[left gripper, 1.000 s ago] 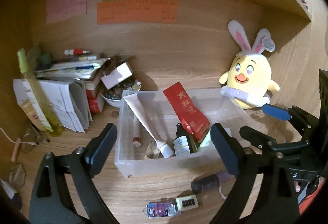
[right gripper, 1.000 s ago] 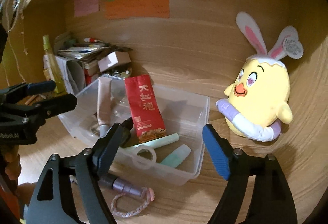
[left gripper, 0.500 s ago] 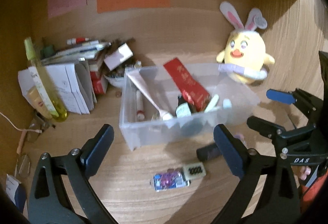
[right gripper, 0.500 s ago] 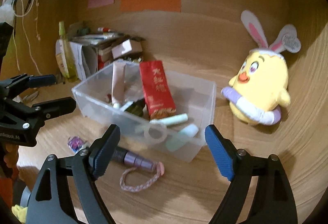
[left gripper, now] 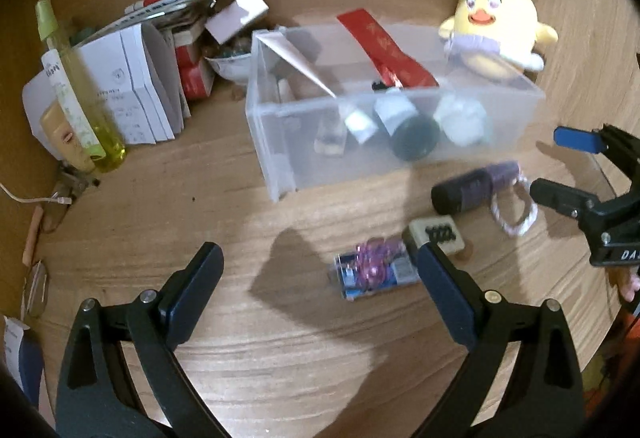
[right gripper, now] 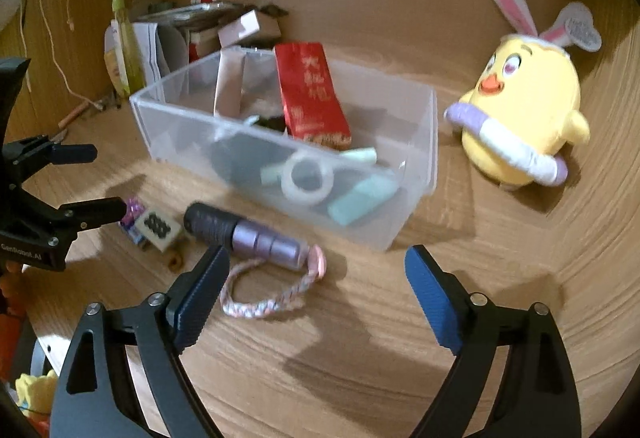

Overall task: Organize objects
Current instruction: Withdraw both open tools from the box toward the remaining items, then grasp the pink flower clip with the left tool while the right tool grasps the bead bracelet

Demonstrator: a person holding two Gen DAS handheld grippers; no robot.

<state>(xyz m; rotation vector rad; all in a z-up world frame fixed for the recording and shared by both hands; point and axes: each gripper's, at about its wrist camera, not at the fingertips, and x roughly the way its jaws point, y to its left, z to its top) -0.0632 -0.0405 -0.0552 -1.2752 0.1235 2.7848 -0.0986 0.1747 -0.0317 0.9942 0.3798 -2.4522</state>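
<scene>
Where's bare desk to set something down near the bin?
Bare wood lies between the clear bin and the yellow bottle, and right of the bin before the chick plush. Crowded in front: purple flashlight, braided strap, mahjong tile.

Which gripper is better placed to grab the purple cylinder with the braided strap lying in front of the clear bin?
Right, probably. The right gripper is open just short of the purple cylinder, its braided strap between the fingers. The left gripper, also open, faces the blue packet instead.
</scene>
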